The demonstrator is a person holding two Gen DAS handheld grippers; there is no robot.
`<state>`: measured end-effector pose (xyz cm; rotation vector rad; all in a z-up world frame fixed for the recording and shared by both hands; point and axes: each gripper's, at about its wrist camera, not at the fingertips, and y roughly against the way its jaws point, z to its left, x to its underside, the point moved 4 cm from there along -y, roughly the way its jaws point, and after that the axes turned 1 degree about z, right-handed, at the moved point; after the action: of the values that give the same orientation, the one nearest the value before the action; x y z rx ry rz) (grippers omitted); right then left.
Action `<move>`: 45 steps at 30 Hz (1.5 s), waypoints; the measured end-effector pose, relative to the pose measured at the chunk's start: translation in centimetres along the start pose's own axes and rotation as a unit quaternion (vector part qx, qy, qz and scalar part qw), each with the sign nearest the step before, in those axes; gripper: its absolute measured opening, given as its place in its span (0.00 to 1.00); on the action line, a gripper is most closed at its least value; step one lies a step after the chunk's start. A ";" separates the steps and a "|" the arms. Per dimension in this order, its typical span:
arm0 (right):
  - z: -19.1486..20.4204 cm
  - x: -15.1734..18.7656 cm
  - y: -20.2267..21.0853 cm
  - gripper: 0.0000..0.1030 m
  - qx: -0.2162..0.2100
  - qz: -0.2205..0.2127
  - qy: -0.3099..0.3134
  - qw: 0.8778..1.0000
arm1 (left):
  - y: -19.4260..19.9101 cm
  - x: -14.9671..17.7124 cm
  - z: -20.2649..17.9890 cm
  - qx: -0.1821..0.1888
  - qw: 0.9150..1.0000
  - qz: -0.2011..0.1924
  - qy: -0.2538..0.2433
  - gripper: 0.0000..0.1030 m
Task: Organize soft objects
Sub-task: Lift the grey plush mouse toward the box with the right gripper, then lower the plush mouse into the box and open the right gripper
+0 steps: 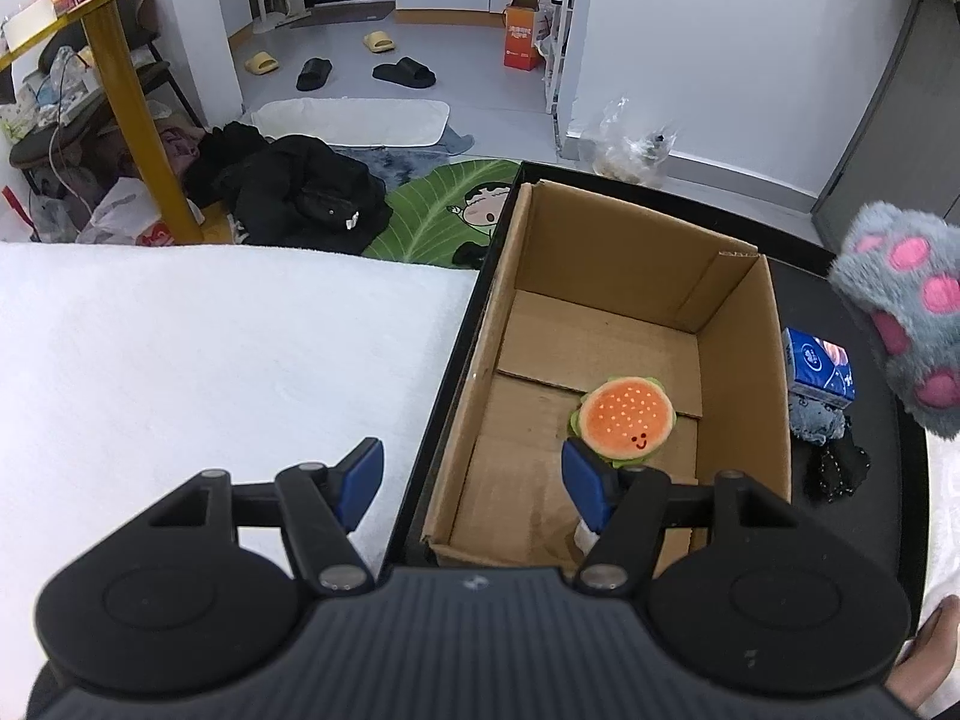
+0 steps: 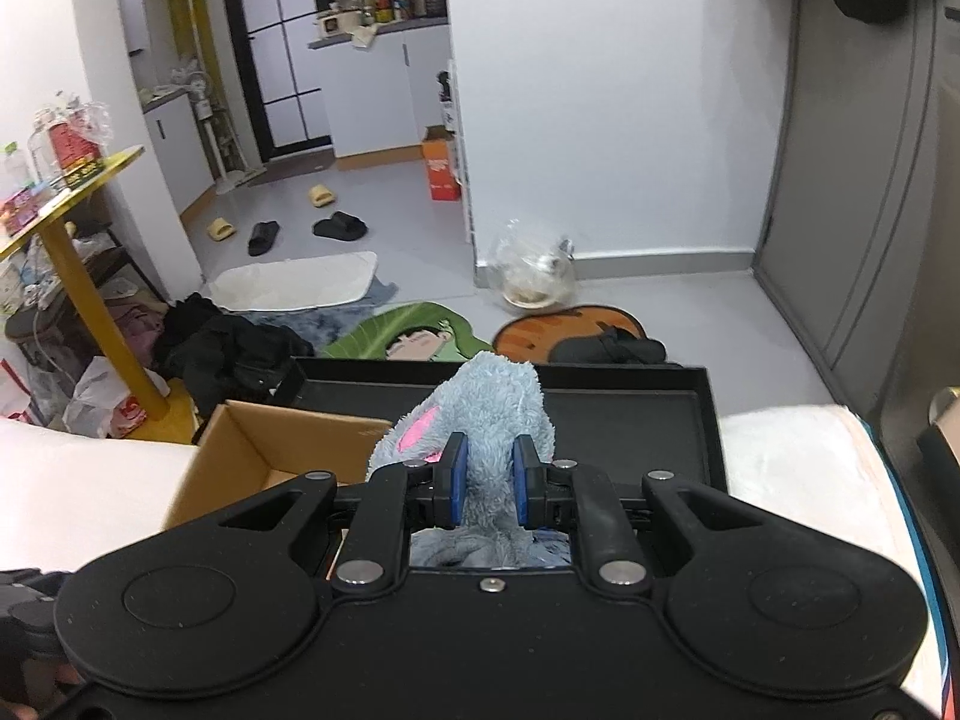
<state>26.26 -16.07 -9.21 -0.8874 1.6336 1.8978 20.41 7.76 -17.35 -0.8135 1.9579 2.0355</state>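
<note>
An open cardboard box (image 1: pixel 606 240) stands on a black tray (image 1: pixel 456 336). A plush burger (image 1: pixel 627 414) lies on the box floor. My left gripper (image 1: pixel 471 480) is open and empty, over the box's near left wall. My right gripper (image 2: pixel 487 480) is shut on a grey-blue plush paw (image 2: pixel 486 414) with pink pads and holds it above the tray (image 2: pixel 630 414), right of the box (image 2: pixel 252 450). The paw also shows at the right edge of the left wrist view (image 1: pixel 900 312).
A blue tissue pack (image 1: pixel 819 366), a grey-blue cloth (image 1: pixel 813 420) and a black cloth (image 1: pixel 837 468) lie on the tray right of the box. White bedding (image 1: pixel 210 348) lies left of the tray. The floor beyond holds dark clothes (image 1: pixel 294 192), mats and slippers.
</note>
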 end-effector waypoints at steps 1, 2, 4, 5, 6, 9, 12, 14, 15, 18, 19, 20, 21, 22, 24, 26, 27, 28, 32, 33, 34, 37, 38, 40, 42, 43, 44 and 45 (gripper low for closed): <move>0.4 -0.1 0.1 0.15 -0.001 -0.001 0.004 1.000 | 0.0 0.0 0.1 0.001 1.000 0.001 0.001 0.62; 0.8 -0.2 -0.1 0.15 -0.003 0.000 0.006 1.000 | 0.0 0.0 0.1 0.002 1.000 0.000 0.002 0.62; 1.5 -0.3 0.0 0.15 -0.011 0.003 0.008 1.000 | 0.0 0.0 0.3 0.005 1.000 0.000 0.004 0.62; 1.9 -0.3 -0.1 0.15 -0.014 0.004 0.009 1.000 | -0.1 -0.1 0.4 0.007 1.000 0.000 0.005 0.62; 2.4 -0.4 -0.2 0.15 -0.016 0.005 0.011 1.000 | -0.1 -0.1 0.5 0.009 1.000 0.001 0.007 0.62; 3.8 -0.5 -0.1 0.15 -0.026 0.005 0.016 1.000 | -0.3 -0.1 0.8 0.015 1.000 0.004 0.014 0.62; 5.5 -0.5 -0.1 0.15 -0.035 0.007 0.025 0.999 | -0.6 -0.1 1.2 0.020 1.000 0.010 0.021 0.62; 6.3 -0.5 -0.4 0.15 -0.041 0.013 0.026 0.999 | -0.7 -0.1 1.6 0.027 0.999 0.012 0.028 0.62; 6.7 -0.4 -0.6 0.15 -0.046 0.017 0.023 0.999 | -0.7 -0.1 1.7 0.030 0.999 0.013 0.030 0.62; 8.1 -0.2 -1.0 0.15 -0.053 0.025 0.025 0.998 | -0.9 0.0 1.9 0.037 0.999 0.015 0.035 0.62; 8.4 -0.2 -1.1 0.15 -0.055 0.028 0.025 0.998 | -1.0 0.0 2.0 0.038 0.999 0.016 0.036 0.62; 8.7 -0.1 -1.3 0.15 -0.058 0.031 0.025 0.998 | -1.1 0.0 2.0 0.037 0.999 0.016 0.036 0.62; 9.0 0.0 -1.6 0.15 -0.059 0.035 0.025 0.997 | -1.1 0.0 2.0 0.037 0.999 0.016 0.034 0.62; 9.2 0.1 -1.8 0.15 -0.059 0.038 0.025 0.997 | -1.1 0.0 2.0 0.038 0.999 0.016 0.033 0.62; 9.7 0.2 -2.1 0.15 -0.057 0.042 0.026 0.997 | -1.2 0.0 2.1 0.041 0.998 0.016 0.036 0.62; 10.1 0.4 -2.4 0.15 -0.055 0.046 0.028 0.997 | -1.2 0.1 2.3 0.039 0.998 0.015 0.040 0.62; 10.1 0.5 -2.4 0.15 -0.053 0.048 0.029 0.997 | -1.2 0.1 2.4 0.038 0.998 0.014 0.041 0.62; 10.5 0.6 -2.6 0.15 -0.052 0.049 0.030 0.997 | -1.3 0.1 2.5 0.038 0.998 0.013 0.042 0.62; 11.2 0.9 -3.0 0.16 -0.051 0.058 0.030 0.997 | -1.5 0.0 2.8 0.034 0.998 0.012 0.051 0.61; 11.2 0.9 -3.1 0.16 -0.052 0.061 0.030 0.996 | -1.5 0.1 2.9 0.034 0.998 0.013 0.055 0.59; 11.4 1.0 -3.2 0.16 -0.053 0.063 0.028 0.996 | -1.5 0.1 3.0 0.033 0.998 0.013 0.060 0.58; 11.9 1.0 -3.7 0.16 -0.058 0.069 0.027 0.996 | -1.5 0.2 3.3 0.035 0.997 0.013 0.070 0.52; 12.2 1.0 -3.8 0.16 -0.059 0.070 0.028 0.995 | -1.6 0.3 3.3 0.036 0.997 0.015 0.072 0.45; 12.5 1.1 -4.1 0.16 -0.062 0.074 0.026 0.995 | -1.8 0.4 3.5 0.034 0.996 0.022 0.075 0.31; 13.0 0.9 -4.6 0.16 -0.064 0.078 0.023 0.995 | -1.9 0.4 3.5 0.037 0.996 0.026 0.078 0.22; 13.1 1.0 -4.7 0.16 -0.064 0.079 0.023 0.995 | -1.9 0.3 3.5 0.039 0.996 0.025 0.078 0.21; 13.2 1.0 -4.9 0.16 -0.065 0.080 0.022 0.994 | -1.9 0.3 3.4 0.040 0.996 0.024 0.077 0.18; 13.3 1.1 -5.1 0.16 -0.065 0.082 0.021 0.994 | -1.8 0.3 3.4 0.042 0.996 0.022 0.075 0.15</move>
<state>27.06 -2.13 -12.39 -0.8731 1.6664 2.1316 20.28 11.15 -19.15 -0.9371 2.1449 1.9523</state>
